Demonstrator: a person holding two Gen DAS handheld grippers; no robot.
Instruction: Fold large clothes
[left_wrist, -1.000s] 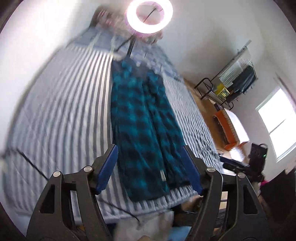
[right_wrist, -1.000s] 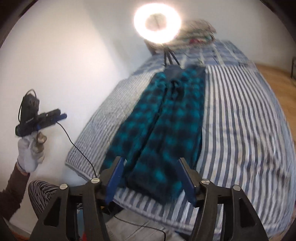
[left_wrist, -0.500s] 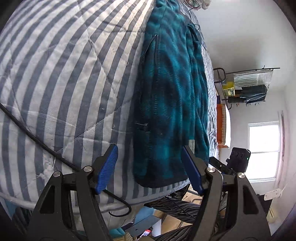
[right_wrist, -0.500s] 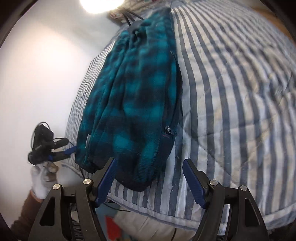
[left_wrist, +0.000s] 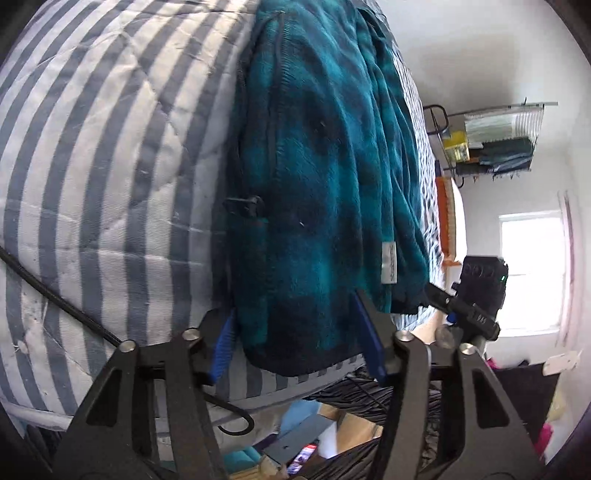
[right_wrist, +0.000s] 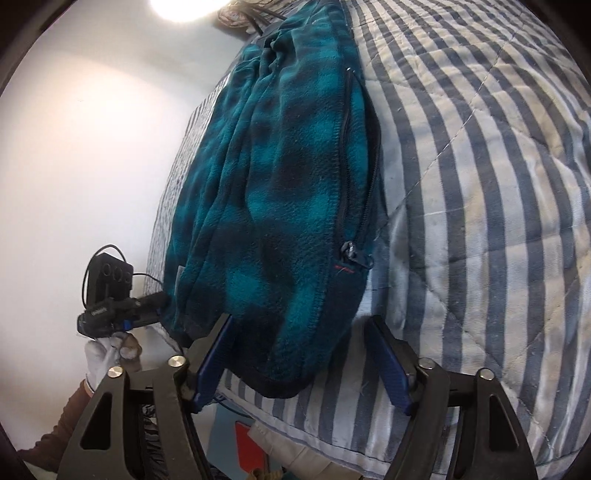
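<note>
Low over the bed, both grippers (left_wrist: 299, 343) (right_wrist: 303, 362) straddle the fleece's (left_wrist: 325, 166) hem.

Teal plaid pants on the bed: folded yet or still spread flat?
Spread at full length. The teal plaid pants lie along the striped quilt, hems at the near edge, between the open jaws of the left gripper and right gripper.
</note>
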